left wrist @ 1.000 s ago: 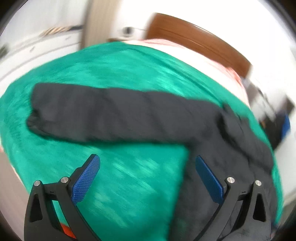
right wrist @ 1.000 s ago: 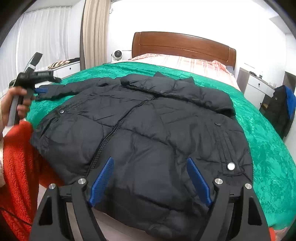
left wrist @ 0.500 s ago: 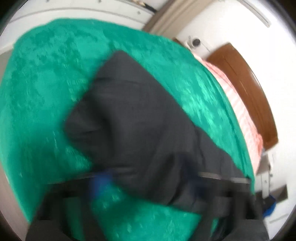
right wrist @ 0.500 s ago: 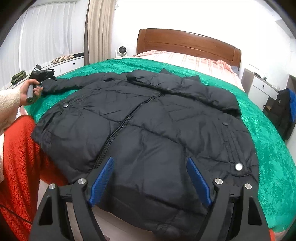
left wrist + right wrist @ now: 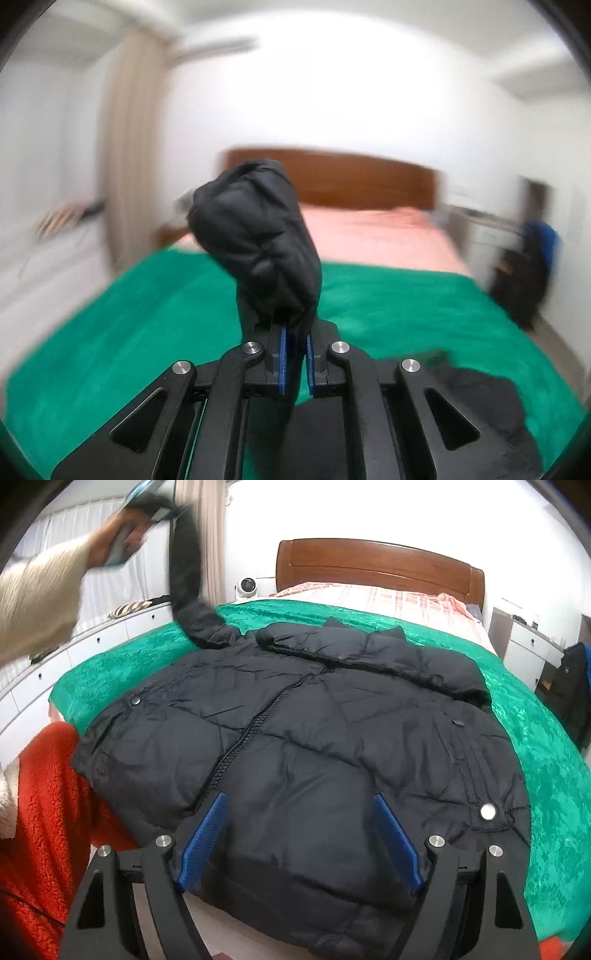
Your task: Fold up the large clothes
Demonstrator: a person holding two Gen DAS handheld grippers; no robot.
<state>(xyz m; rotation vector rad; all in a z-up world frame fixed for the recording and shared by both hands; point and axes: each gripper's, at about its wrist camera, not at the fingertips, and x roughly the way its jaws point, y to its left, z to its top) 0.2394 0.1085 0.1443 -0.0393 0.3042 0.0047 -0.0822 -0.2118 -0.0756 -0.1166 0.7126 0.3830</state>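
1. Our left tongs (image 5: 294, 363) have just been closing, and now they are pinching the end of the sleeve (image 5: 258, 236) tight.
2. A second ago that sleeve was lying flat on the green blanket (image 5: 546, 746). Now we are lifting it high in the air, up by the curtain (image 5: 214, 546).
3. We think this means the first fold is starting: the sleeve is ready to swing over onto the coat.
4. Our right tongs (image 5: 301, 843) are wide open and holding nothing. They are hanging just over the bottom edge of the black coat (image 5: 314, 738).
5. The coat is lying face up on the bed (image 5: 388, 598), zipped shut, with its collar toward the wooden headboard (image 5: 376, 565).
6. We are seeing no box, basket or bag here, so nothing is sitting inside anything.
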